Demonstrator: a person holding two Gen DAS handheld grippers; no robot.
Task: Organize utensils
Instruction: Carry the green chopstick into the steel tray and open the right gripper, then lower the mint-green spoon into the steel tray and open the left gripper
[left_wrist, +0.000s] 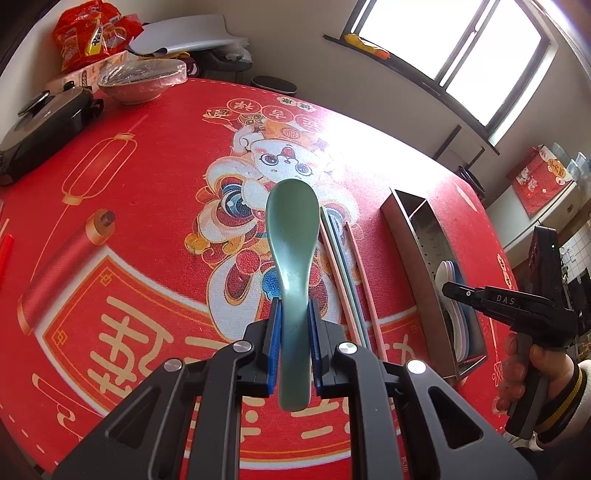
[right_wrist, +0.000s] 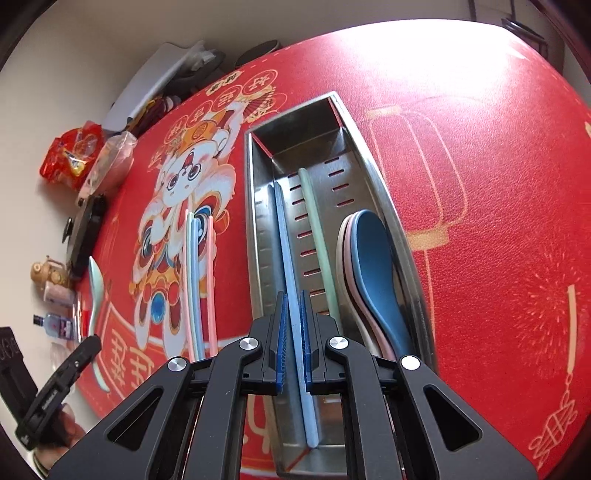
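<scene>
The metal tray (right_wrist: 258, 221) already has spoons (right_wrist: 373, 266) and a green chopstick (right_wrist: 317, 229). The right gripper (right_wrist: 293, 332) pinches a blue chopstick (right_wrist: 291, 273) over it. The left gripper (left_wrist: 294, 332) grips a green spoon (left_wrist: 293, 240). Three chopsticks (right_wrist: 199, 273) wait on the red mat (right_wrist: 480, 221).

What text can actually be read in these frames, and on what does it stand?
"DAS": on the black body of the right tongs, cut off after those letters.
Large gold Chinese characters on the red table mat: present, but cropped and warped, not reliably readable.
Characters in the round medallions above the lion figure: too distorted.
Print on the red snack bags: too blurred.
</scene>
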